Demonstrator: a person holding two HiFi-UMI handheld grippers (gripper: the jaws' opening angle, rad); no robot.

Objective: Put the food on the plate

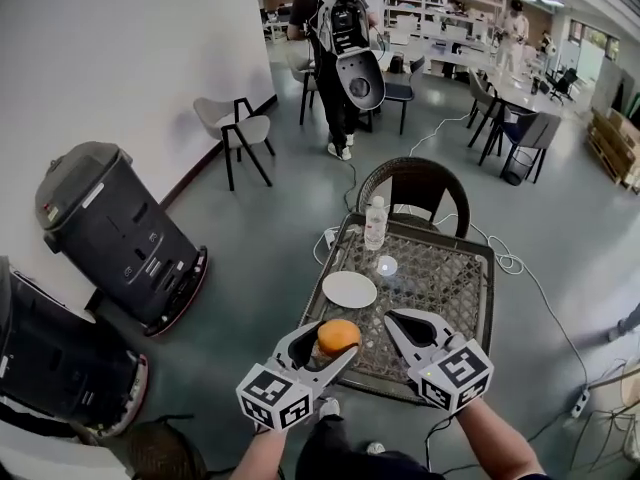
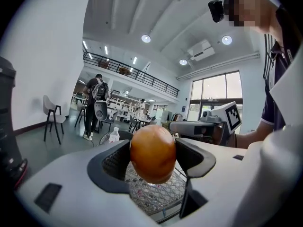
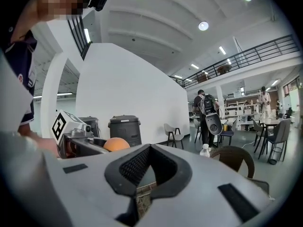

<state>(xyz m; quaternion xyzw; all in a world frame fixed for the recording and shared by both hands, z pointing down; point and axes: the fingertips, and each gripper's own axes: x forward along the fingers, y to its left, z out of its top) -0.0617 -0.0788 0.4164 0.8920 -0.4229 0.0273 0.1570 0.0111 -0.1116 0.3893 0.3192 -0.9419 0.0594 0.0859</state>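
The left gripper (image 1: 322, 352) pinches an orange (image 1: 339, 334) between its two jaws, a pad pressed to each side of the fruit, which is held in the air above the near edge of the desk (image 1: 478, 268). Just to its right, the right gripper (image 1: 400, 323) has its jaws pressed together with nothing between them. Beyond the orange, a white plate (image 1: 349, 289) lies bare on the left part of the desk's lattice top, apart from both grippers. A small clear round object (image 1: 385, 265), too small to tell what it is, sits just right of the plate. A water bottle (image 1: 375, 223) stands upright at the desk's far edge. A wicker chair (image 1: 413, 182) stands behind the desk.
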